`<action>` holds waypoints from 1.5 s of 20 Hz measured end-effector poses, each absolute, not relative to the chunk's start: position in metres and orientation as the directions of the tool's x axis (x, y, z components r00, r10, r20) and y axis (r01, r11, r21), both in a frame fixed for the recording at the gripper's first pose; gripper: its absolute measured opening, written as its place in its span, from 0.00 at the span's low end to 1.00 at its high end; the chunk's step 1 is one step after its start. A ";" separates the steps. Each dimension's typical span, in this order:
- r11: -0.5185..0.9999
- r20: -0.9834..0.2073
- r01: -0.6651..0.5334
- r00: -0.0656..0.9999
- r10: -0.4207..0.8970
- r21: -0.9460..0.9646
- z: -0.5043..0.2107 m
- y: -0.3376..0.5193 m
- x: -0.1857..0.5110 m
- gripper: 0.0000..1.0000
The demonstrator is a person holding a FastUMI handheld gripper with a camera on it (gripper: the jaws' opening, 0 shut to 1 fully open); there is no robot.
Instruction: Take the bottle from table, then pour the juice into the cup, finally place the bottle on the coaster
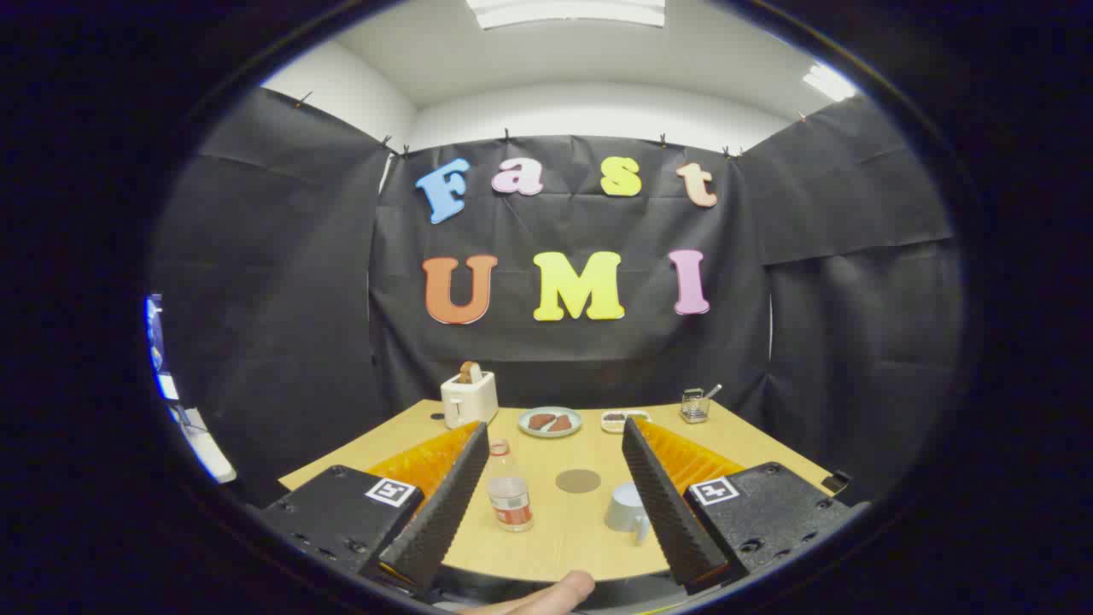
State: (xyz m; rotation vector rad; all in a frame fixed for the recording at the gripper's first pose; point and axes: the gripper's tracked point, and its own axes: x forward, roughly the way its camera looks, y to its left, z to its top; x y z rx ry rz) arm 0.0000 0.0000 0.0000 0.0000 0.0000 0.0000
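Two fingers [555, 491] stand wide apart above the near edge of the wooden counter [546, 534], gripping nothing. Between them, the juice bottle [509, 495] stands upright on the left and the grey cup [628, 511] on the right, with the round coaster [578, 481] just beyond, probably laid close for easy pouring. Farther back sit a toaster [469, 399], a plate of food [550, 421], a small tray [624, 419] and a wire basket [695, 407].
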 end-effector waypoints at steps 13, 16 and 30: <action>0.999 0.029 0.043 0.999 -0.043 0.009 0.012 -0.015 -0.011 1.00; 0.999 0.028 0.045 0.999 -0.046 0.029 0.010 -0.018 -0.014 1.00; 0.998 0.034 0.035 0.999 -0.037 0.047 0.009 -0.022 -0.020 1.00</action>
